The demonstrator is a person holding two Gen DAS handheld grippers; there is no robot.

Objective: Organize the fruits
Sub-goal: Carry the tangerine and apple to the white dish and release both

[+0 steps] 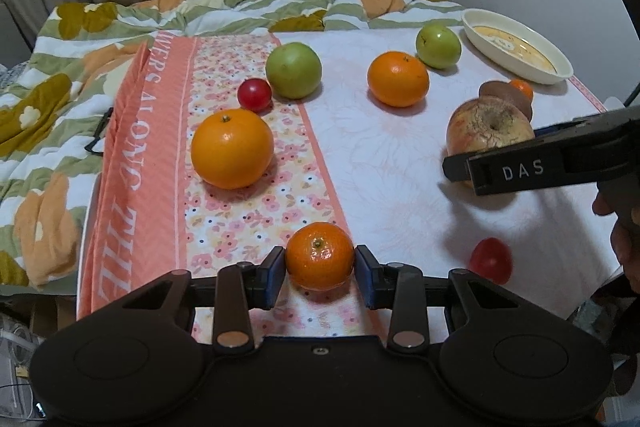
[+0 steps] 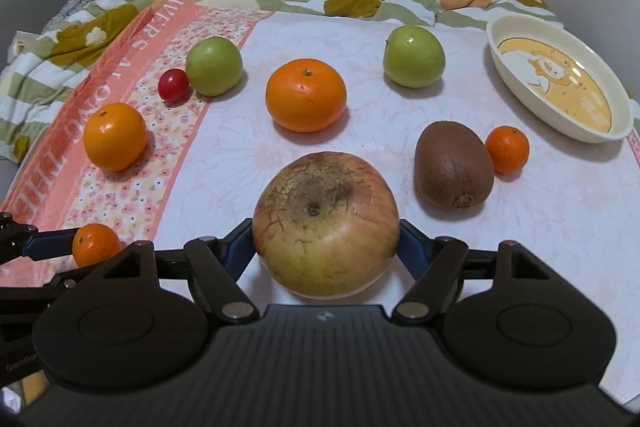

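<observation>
Floral cloth [image 2: 520,247] over the bed is dotted with fruit: left gripper [image 1: 320,263] pinches a small mandarin [image 1: 320,254], right gripper [image 2: 326,243] hugs the big apple [image 2: 326,223], kiwi [image 2: 454,165] just beside, cream dish [image 2: 560,131] beyond.

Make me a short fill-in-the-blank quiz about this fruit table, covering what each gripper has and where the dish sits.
1. The left gripper is shut on a small ____ mandarin.
2. The right gripper has its fingers either side of a large blotchy yellow-red ____.
3. The cream oval dish at the far right holds ____ fruit.
4. The fuzzy brown kiwi lies beside a small orange mandarin, between the big fruit and the ____.

Missing words: orange; apple; no; dish
</observation>
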